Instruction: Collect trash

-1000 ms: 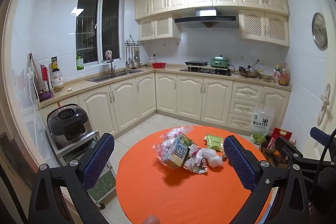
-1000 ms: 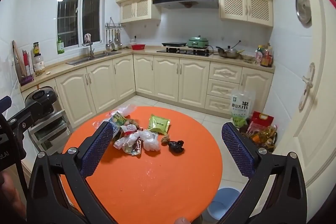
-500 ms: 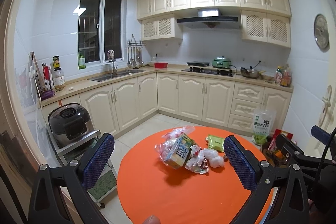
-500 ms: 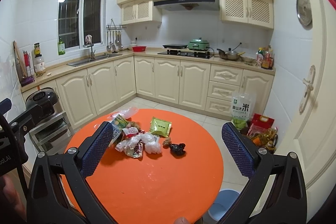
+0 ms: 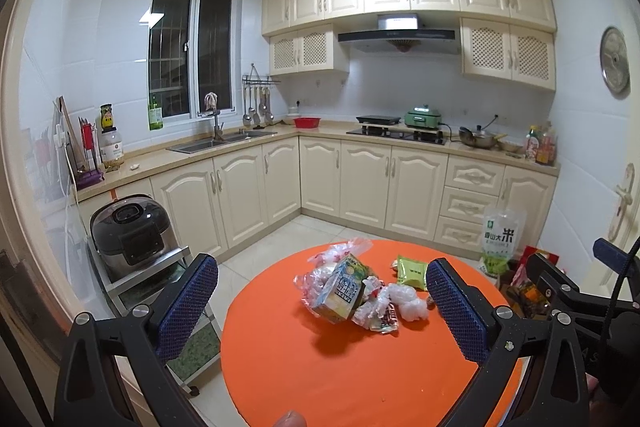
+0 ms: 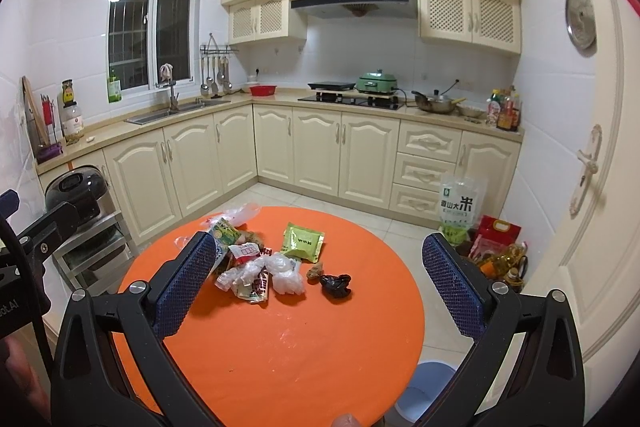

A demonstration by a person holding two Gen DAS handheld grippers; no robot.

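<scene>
On the round orange desk (image 6: pixel 280 347) in this kitchen the trash pile (image 6: pixel 256 267) sits untouched, both left tongs (image 5: pixel 320 291) and right tongs (image 6: pixel 316 279) wide open, empty, hovering short — reaching in comes next.

**Just a regular home kitchen**

Cream cabinets (image 5: pixel 372 179) wrap the corner, with a sink (image 5: pixel 222 141) under the window at 10 o'clock, range hood (image 5: pixel 396 37) over the stove (image 5: pixel 396 135) at 12, rice cooker (image 5: pixel 130 235) at 9.
</scene>
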